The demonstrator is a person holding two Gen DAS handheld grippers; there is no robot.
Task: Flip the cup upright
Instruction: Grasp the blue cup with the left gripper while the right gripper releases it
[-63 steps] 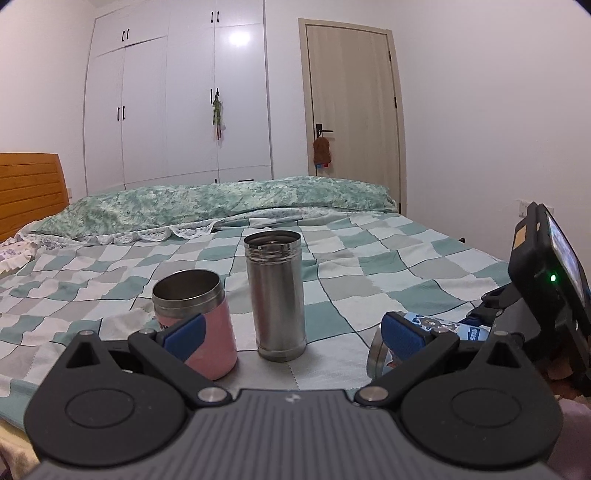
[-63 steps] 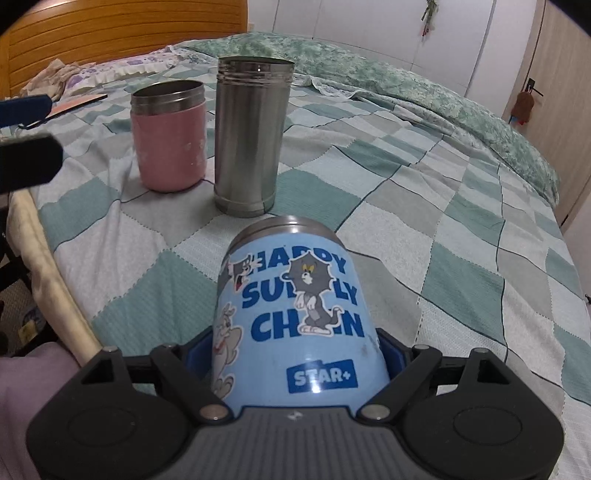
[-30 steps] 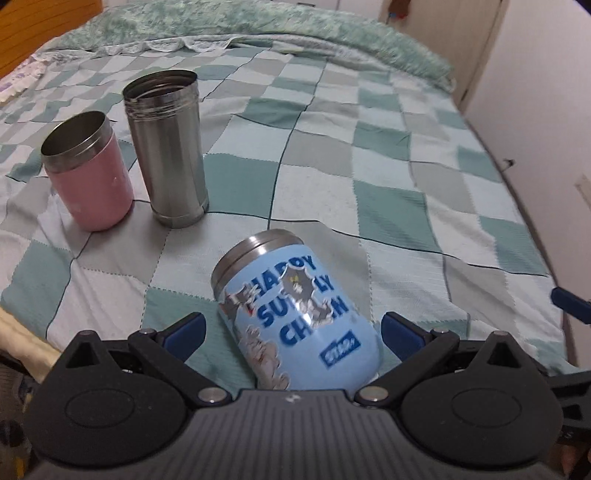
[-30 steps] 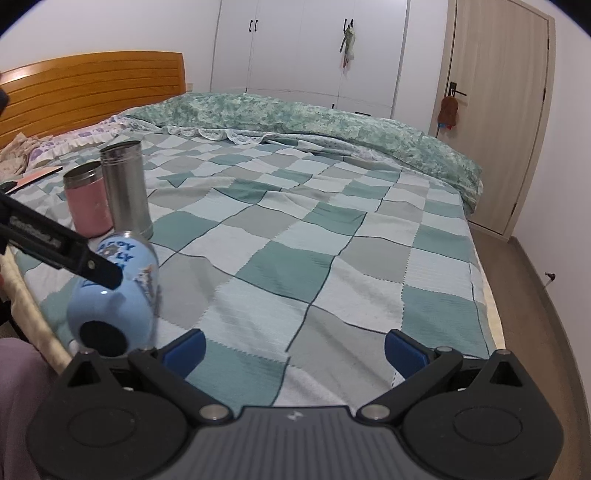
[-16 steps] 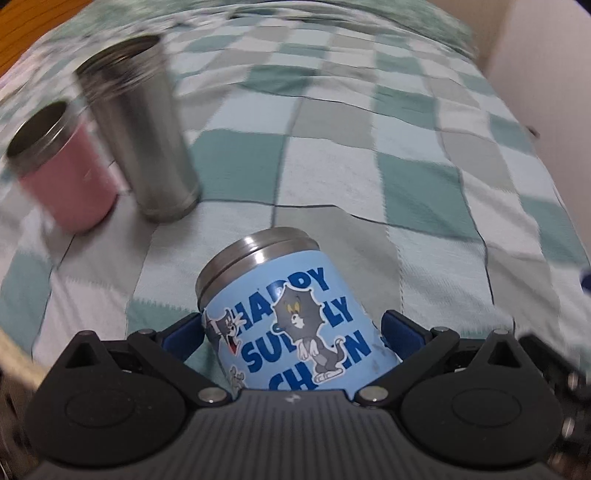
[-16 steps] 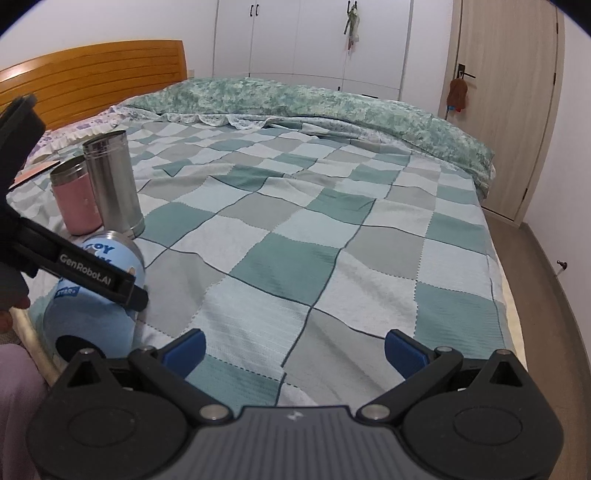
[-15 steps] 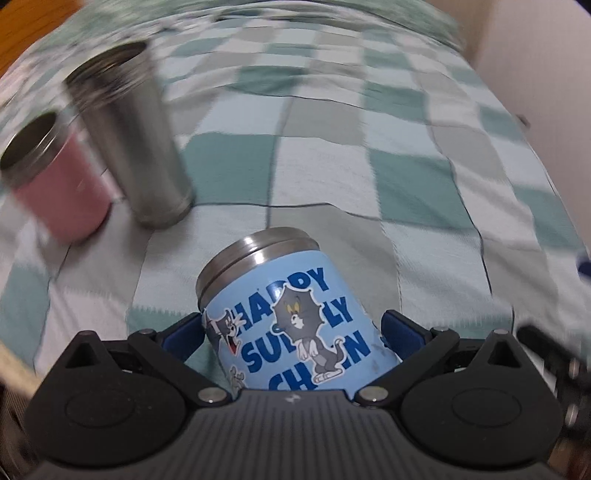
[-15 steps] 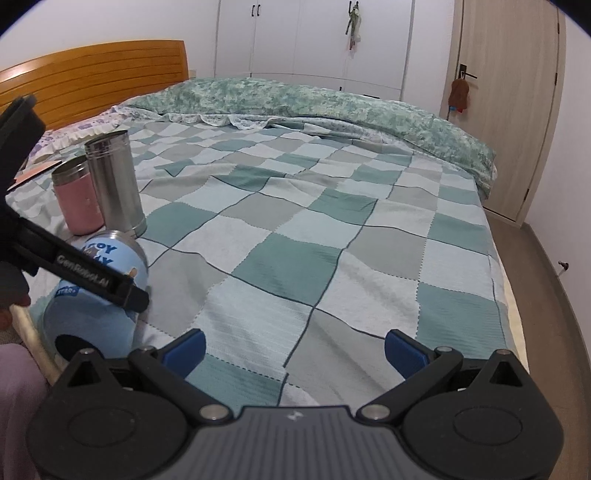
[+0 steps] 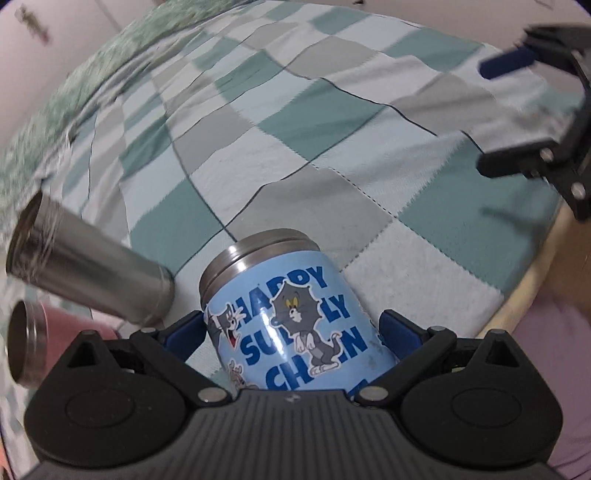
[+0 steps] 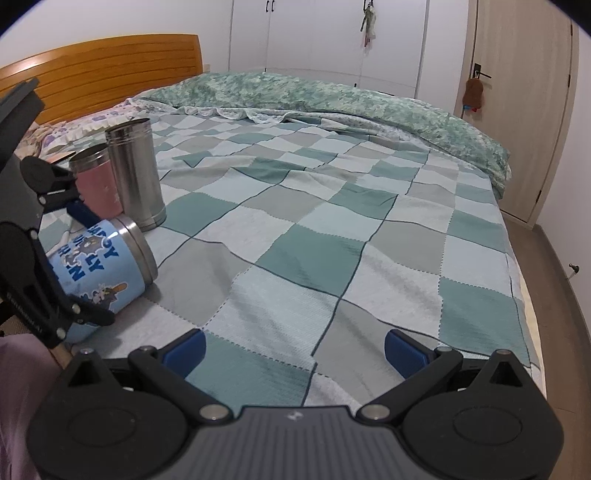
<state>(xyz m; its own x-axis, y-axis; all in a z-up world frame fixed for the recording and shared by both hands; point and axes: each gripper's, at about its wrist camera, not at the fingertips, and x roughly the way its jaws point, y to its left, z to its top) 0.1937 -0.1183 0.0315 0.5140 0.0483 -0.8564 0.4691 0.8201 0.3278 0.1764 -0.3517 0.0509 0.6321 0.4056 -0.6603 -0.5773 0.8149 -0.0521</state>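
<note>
Rolled sideways since half a second ago, the left claw (image 9: 291,332) grips the blue cartoon cup (image 9: 295,325) between its pads, steel rim forward. Left of it stand a pink cup (image 10: 98,184) and a tall steel tumbler (image 10: 135,173). Mid-flip: next, probably rotate until the rim faces up, then set its smooth cylinder on the soft checked quilt (image 10: 332,240). Right claw (image 10: 295,350) gapes empty.

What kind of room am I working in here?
A bedroom, most likely: the cups sit on a bed with a checked quilt, a wooden headboard behind it, and white wardrobe doors beside a room door.
</note>
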